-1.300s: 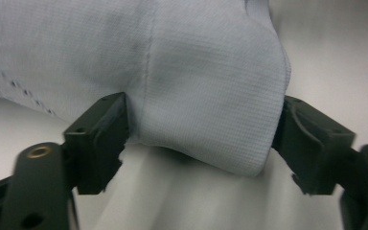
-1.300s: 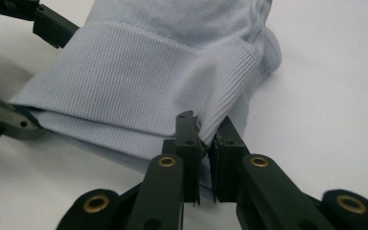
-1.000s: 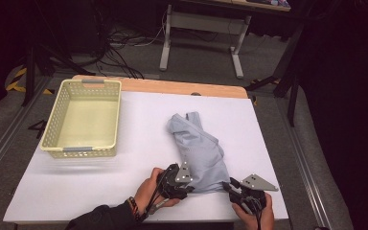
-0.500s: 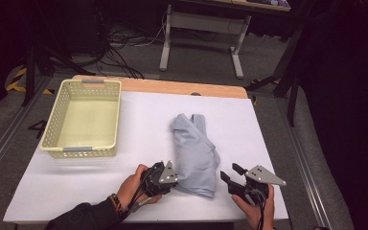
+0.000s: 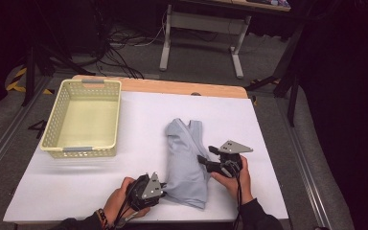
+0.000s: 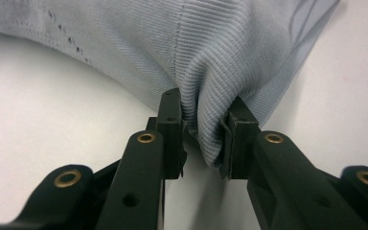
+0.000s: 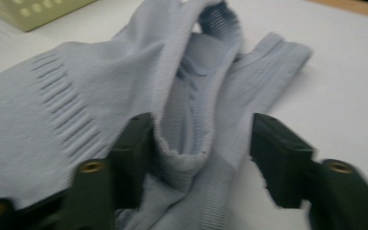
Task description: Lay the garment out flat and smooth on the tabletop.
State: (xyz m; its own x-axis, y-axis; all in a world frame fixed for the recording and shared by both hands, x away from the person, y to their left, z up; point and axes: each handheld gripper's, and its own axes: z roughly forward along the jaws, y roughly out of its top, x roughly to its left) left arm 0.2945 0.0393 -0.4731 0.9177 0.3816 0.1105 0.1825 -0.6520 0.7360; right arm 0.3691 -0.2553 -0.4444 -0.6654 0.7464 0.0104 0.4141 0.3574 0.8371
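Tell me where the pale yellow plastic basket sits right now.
In the high view, the pale yellow plastic basket sits on the white table's far left part, left of the light blue knit garment.

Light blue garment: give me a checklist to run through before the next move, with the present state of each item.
1. Left gripper clamped on the light blue garment: ok, a bunched fold is pinched between its pads at the near left corner.
2. Right gripper gripping the cloth: not ok, its jaws stand apart around a ribbed edge and have just been closing a little.
3. Garment flat on the white table: not ok, it lies folded lengthwise and rumpled.
4. Yellow basket free of contents: ok, its floor is bare.
5. Way from the garment to the basket: ok, bare tabletop between them.
6. Cables free of the cloth: cannot tell.
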